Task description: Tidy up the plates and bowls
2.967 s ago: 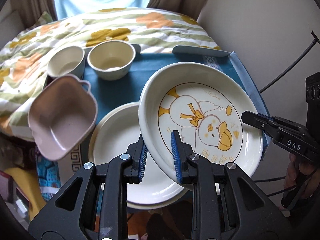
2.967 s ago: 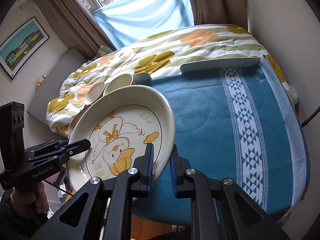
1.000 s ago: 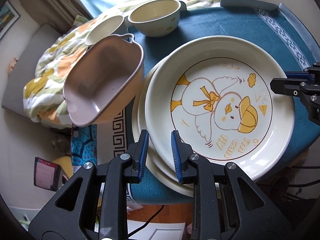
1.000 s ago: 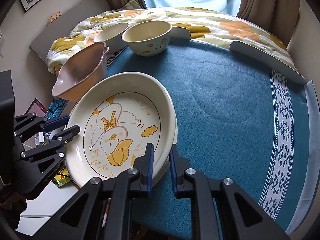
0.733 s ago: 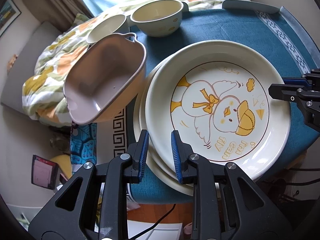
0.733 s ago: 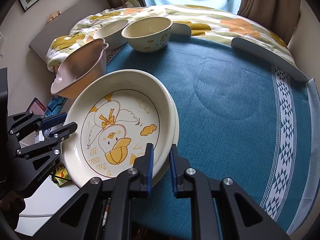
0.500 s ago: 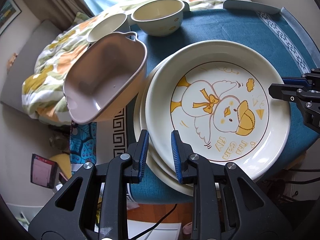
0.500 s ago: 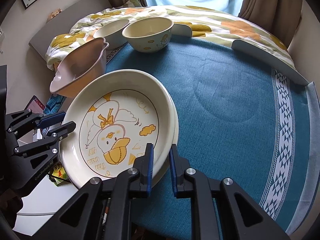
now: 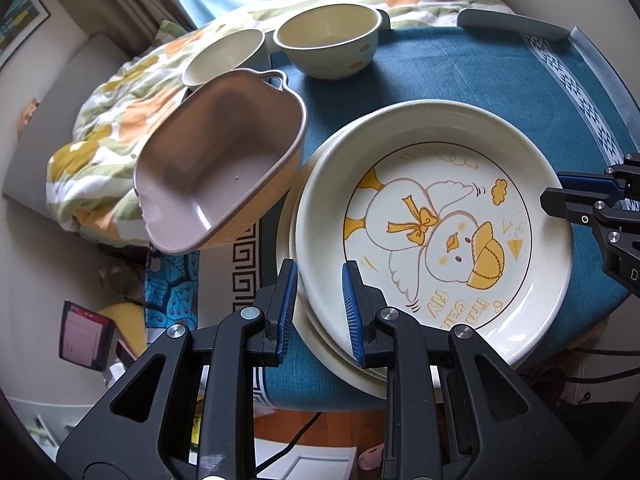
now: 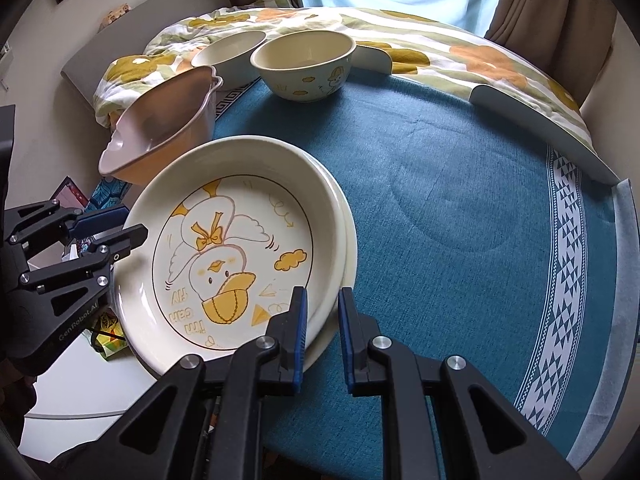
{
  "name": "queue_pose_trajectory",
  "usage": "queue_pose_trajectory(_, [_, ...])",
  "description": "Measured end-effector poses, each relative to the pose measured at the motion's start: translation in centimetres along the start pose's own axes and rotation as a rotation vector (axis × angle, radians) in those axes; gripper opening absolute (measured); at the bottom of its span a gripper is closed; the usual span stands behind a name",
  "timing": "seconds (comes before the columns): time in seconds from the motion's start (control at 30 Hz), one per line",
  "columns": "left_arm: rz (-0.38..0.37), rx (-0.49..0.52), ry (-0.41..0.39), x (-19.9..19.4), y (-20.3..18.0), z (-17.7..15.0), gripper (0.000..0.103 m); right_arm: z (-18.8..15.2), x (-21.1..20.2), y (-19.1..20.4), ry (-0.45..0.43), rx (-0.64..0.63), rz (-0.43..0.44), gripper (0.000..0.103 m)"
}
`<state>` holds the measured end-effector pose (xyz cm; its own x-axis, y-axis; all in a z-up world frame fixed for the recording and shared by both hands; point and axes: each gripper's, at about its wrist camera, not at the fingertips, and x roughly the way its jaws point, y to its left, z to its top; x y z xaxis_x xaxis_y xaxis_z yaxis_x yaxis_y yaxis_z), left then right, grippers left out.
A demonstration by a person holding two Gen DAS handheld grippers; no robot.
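Duck plate (image 9: 432, 216): stacked on plain plate (image 10: 350, 252), desk (image 10: 480, 208). Left tool (image 9: 319, 308) and right tool (image 10: 322, 330): narrow, each clamping its rim at opposite edges. Bowls (image 9: 326, 46) beyond.

1. The duck plate (image 9: 436, 236), its rim between the left gripper's (image 9: 320, 300) fingers, looks like glazed ceramic: glossy, smooth, cream.
2. The plain plate (image 10: 350, 248) beneath it has the same shiny glaze.
3. The pink dish (image 9: 216, 164), up and left of those fingers, looks matt and smooth, maybe plastic.
4. The tablecloth (image 10: 460, 200) beyond the right gripper's (image 10: 323, 332) fingers is teal woven cloth, matt and grainy.
5. The finger pads (image 9: 352, 320) are ribbed blue, rubbery; the arms are matt black plastic with metal screws.
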<state>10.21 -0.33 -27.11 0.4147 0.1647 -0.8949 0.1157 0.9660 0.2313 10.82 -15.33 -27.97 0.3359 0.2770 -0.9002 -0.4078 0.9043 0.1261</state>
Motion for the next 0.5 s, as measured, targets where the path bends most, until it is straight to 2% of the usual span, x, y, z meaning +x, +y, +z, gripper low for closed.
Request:
queue_pose_trajectory(0.17, [0.009,-0.03,-0.011,-1.0,0.7,0.5,0.021,0.4,-1.2,-0.6,-0.029,0.015,0.037,0.014])
queue_pose_trajectory(0.33, [-0.012,-0.174,-0.031,-2.8,4.1,1.0,0.021,2.2,-3.0,-1.2,-0.065,0.009,0.095,0.015])
queue_pose_trajectory(0.4, [-0.052,-0.252,-0.023,-2.8,6.2,1.0,0.023,2.9,-3.4,-1.2,-0.082,0.003,0.108,0.041])
queue_pose_trajectory(0.43, [-0.067,-0.286,-0.017,-2.7,7.2,0.9,0.028,3.4,-3.4,-1.1,-0.091,0.003,0.121,0.077])
queue_pose_trajectory(0.47, [-0.075,-0.316,-0.015,-2.5,8.3,0.9,0.034,3.8,-3.5,-0.9,-0.106,0.003,0.135,0.101])
queue_pose_trajectory(0.5, [-0.077,-0.342,-0.018,-2.3,9.2,0.8,0.058,4.2,-3.5,-0.7,-0.122,0.003,0.144,0.102])
